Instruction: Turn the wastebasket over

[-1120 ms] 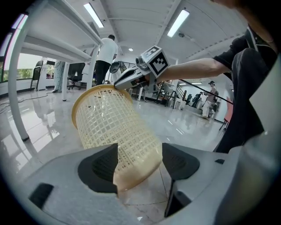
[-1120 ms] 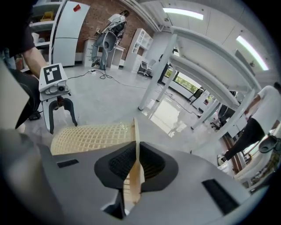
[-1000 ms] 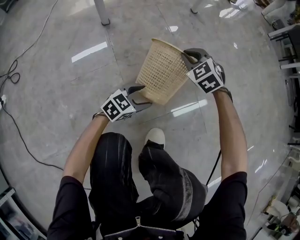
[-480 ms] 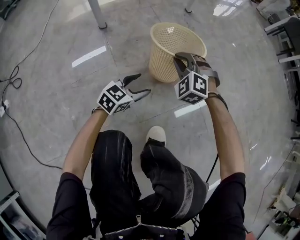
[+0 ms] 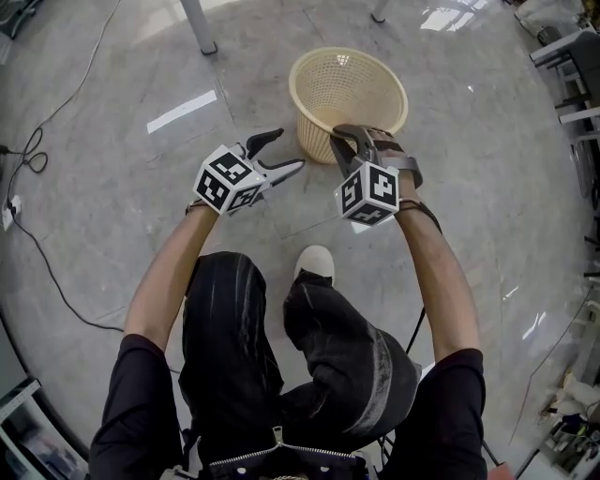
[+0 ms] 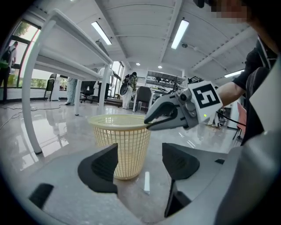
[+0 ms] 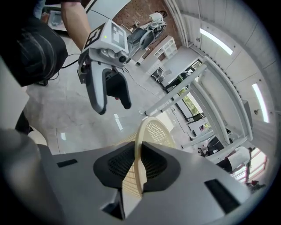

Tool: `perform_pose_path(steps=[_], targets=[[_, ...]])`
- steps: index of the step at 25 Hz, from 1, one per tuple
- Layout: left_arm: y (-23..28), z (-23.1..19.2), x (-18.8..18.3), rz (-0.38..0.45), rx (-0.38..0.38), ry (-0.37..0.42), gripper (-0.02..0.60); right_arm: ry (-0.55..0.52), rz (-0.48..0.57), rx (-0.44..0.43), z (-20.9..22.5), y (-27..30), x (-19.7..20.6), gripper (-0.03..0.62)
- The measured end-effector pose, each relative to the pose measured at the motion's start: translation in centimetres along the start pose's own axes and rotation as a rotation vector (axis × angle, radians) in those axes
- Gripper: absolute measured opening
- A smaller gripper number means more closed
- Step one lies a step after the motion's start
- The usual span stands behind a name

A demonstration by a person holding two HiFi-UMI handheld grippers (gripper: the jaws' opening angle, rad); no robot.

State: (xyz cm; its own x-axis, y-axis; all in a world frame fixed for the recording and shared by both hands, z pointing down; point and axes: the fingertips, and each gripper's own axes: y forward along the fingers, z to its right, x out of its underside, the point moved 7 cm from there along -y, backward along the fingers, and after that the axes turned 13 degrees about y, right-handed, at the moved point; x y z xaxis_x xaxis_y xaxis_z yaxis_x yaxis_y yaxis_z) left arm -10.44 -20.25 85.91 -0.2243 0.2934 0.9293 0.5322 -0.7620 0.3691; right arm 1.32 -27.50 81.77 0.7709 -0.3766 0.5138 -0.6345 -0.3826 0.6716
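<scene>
The cream mesh wastebasket (image 5: 323, 117) stands upright on the floor, mouth up. My right gripper (image 5: 337, 141) sits at its near rim. In the right gripper view the rim of the wastebasket (image 7: 151, 132) runs between the two pads; they still press on it while the jaws are opening. My left gripper (image 5: 288, 152) hangs open to the left of the basket, apart from it, with nothing between its fingers. In the left gripper view the wastebasket (image 6: 123, 140) stands ahead with the right gripper (image 6: 151, 123) at its rim.
A white table leg (image 5: 200, 26) stands on the marble floor beyond the basket, to its left. A black cable (image 5: 28, 155) trails along the left side. The person's shoe (image 5: 314, 265) is just below the grippers. Furniture (image 5: 562, 56) lines the right edge.
The basket went from tilted between both grippers to upright on the floor. The right gripper rolled with the rim and came nearer. The left gripper drew off to the left and rose.
</scene>
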Motion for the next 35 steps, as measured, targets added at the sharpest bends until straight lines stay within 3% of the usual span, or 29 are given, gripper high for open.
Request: perform_pose_path(steps=[8,12,19,23,27,29,31,35], targets=[[1.7,-0.6,-1.1,0.005,-0.031,-0.019,0.314,0.080,0.025,-0.078,-4.0,0.5,0.9,0.049],[2.8,-1.1,-1.6,0.025,-0.062,-0.055,0.314,0.127,0.043,-0.076,-4.4,0.6,1.1,0.049],[3.4,-1.9,-1.7,0.004,-0.148,-0.057,0.227,0.195,0.101,-0.081,-3.8,-0.7,0.8,0.049],[3.4,-2.2,-1.6,0.000,-0.159,-0.051,0.200,0.456,0.204,0.033,-0.4,-3.5,1.6,0.048],[3.2,-2.2,-1.4,0.005,-0.187,-0.046,0.178,0.922,0.201,0.257,4.0,-5.0,7.2,0.032],[3.2,-2.2,-1.4,-0.003,-0.210,-0.020,0.145,1.117,0.169,0.321,4.7,-5.2,10.2,0.023],[3.2,-2.3,-1.2,-0.010,-0.231,0.010,0.122,1.200,0.139,0.341,4.4,-4.8,12.0,0.021],[3.1,-2.4,-1.1,0.005,-0.253,0.011,0.101,1.212,0.102,0.350,2.9,-3.9,12.6,0.015]])
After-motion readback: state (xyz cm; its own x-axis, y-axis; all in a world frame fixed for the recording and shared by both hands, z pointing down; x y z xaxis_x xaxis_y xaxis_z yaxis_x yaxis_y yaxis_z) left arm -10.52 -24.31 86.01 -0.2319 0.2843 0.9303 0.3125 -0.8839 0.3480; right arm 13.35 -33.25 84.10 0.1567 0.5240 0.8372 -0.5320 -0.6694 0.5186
